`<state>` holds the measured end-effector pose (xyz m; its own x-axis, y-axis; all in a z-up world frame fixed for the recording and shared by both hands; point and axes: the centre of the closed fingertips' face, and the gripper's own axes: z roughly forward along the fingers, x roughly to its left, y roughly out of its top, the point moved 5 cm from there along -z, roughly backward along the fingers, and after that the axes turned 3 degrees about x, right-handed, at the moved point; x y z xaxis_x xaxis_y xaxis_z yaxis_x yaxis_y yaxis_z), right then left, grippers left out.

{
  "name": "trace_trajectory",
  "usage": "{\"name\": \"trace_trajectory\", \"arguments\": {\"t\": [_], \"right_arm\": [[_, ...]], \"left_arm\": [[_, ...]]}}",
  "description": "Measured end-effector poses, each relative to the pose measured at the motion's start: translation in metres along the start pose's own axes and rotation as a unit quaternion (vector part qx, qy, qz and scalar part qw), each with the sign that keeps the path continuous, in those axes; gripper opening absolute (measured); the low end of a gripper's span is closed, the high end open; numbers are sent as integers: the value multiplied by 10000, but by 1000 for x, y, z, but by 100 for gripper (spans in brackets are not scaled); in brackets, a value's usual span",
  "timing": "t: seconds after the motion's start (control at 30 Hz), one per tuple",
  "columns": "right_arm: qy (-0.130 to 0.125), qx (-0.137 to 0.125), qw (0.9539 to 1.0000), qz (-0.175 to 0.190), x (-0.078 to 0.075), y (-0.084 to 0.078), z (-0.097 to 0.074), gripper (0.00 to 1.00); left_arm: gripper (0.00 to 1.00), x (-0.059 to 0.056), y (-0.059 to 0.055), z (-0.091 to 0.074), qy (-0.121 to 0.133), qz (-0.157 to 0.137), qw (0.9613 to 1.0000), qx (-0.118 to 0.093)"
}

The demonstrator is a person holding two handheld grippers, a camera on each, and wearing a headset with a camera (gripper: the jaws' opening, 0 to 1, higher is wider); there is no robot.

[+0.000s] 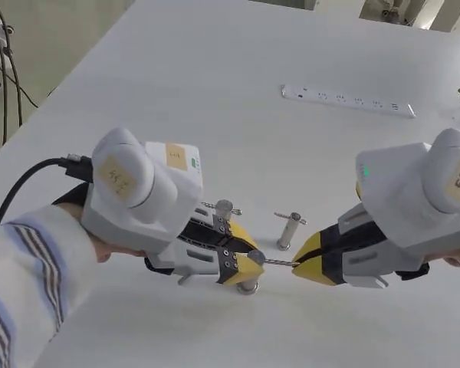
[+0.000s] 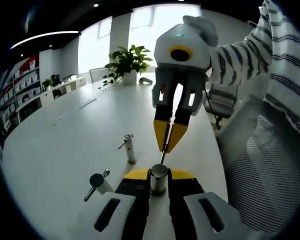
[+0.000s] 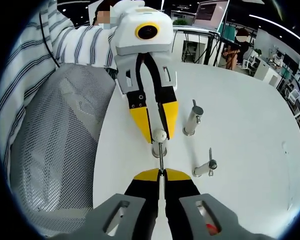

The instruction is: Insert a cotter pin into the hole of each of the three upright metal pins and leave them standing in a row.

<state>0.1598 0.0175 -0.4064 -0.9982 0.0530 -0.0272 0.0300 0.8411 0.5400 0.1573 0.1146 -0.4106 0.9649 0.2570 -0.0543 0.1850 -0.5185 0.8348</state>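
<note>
An upright metal pin (image 1: 248,285) (image 2: 159,179) (image 3: 160,139) stands on the white table (image 1: 215,92), and my left gripper (image 1: 249,264) (image 2: 159,174) (image 3: 157,135) is shut on it just below its head. From the right, my right gripper (image 1: 299,264) (image 3: 161,174) (image 2: 166,147) is shut on a thin cotter pin (image 1: 280,262) (image 3: 161,156) (image 2: 163,156). The cotter pin's tip meets the pin's head; whether it is inside the hole I cannot tell. Two more metal pins (image 1: 224,208) (image 1: 290,228) stand just behind, each with a cotter pin through its top.
A white power strip (image 1: 349,100) lies farther back on the table. A black cable (image 1: 23,184) trails from the left gripper. A grey mesh chair (image 2: 260,150) (image 3: 55,125) stands at the table's near edge. A potted plant (image 2: 127,60) sits at the far end.
</note>
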Motion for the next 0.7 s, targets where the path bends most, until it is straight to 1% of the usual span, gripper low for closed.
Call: {"name": "trace_trajectory", "arguments": {"t": [0.1,0.33,0.7], "right_arm": [[19,-67,10000,-37,1,6,0,0],[47,-69,9998,-154,4,14,-3,0],[123,-36,9995,-303,4,17,0,0]], "left_arm": [[9,0,0,0,8,4,10000,3],[9,0,1,0,9,-15,10000,5],[9,0,2,1,34,-6,10000,22]]}}
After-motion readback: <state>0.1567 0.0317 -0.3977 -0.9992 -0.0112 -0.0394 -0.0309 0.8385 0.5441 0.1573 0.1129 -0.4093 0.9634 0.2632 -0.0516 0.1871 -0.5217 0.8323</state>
